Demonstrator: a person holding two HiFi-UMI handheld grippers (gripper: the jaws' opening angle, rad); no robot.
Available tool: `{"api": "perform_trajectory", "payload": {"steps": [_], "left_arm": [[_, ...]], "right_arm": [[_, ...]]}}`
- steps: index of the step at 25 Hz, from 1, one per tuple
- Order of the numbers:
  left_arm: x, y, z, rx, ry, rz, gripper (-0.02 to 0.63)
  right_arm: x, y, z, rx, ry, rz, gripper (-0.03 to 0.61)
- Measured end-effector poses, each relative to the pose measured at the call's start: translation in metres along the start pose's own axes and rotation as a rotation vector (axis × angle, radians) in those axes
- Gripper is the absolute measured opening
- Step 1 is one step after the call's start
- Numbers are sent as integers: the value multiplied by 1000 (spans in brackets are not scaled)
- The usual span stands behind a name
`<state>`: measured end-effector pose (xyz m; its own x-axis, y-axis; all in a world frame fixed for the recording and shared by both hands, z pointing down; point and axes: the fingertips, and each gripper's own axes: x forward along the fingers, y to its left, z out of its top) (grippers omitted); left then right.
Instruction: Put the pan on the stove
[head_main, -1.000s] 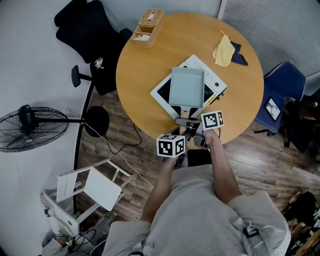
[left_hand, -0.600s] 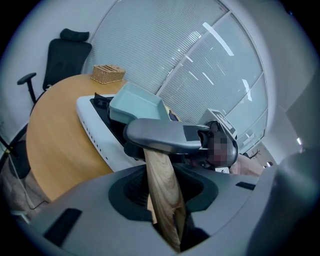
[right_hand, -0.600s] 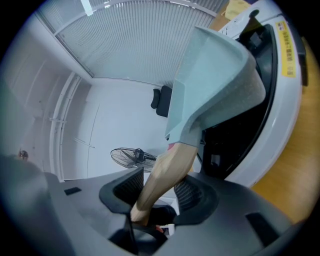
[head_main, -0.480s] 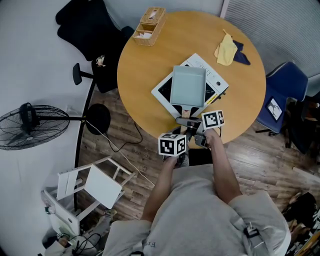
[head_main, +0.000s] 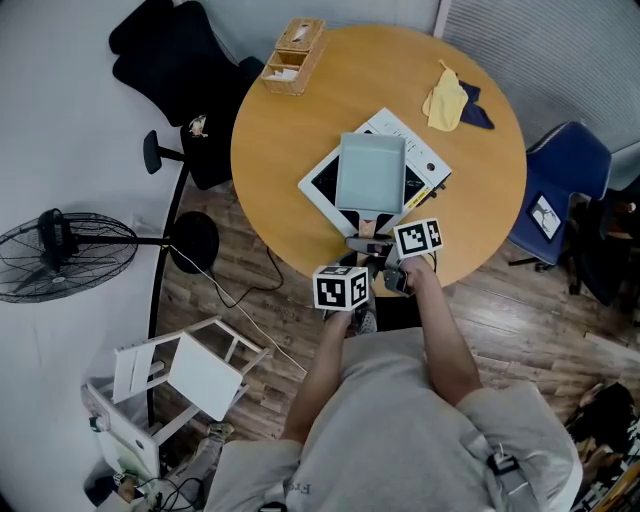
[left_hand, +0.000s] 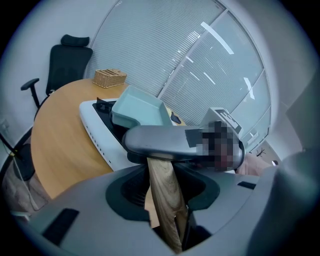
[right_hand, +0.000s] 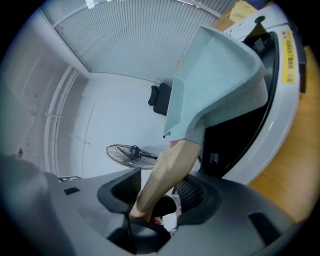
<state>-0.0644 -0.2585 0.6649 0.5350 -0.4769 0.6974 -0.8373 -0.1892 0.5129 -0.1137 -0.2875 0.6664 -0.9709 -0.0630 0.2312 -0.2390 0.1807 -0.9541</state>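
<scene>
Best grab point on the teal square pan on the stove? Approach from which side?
The wooden handle, coming from the near edge of the table. It is slim enough to pinch and sticks out over the stove edge toward the person. The pan body is wide, with sloped walls that would likely slip.

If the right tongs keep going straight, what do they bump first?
Probably the pan on the stove. The right tongs point along the wooden handle, which sits between their jaws; those have just been opening. Sliding on, they'd reach the pan's body.
</scene>
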Motion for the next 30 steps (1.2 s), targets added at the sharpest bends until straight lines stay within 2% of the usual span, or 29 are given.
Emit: {"api": "perform_trajectory", "payload": {"steps": [12,16,30], "left_arm": [[-5,2,5,26,-30,37,184],[-8,2,7,33,-36,43,188],[-23,3,9,59,-69,59,199]], "right_arm": [[-1,4,1,41,-33,5,281],[-4,-3,0,61,-55,-21,296],[-33,-1,1,55,-134,-54,296]]}}
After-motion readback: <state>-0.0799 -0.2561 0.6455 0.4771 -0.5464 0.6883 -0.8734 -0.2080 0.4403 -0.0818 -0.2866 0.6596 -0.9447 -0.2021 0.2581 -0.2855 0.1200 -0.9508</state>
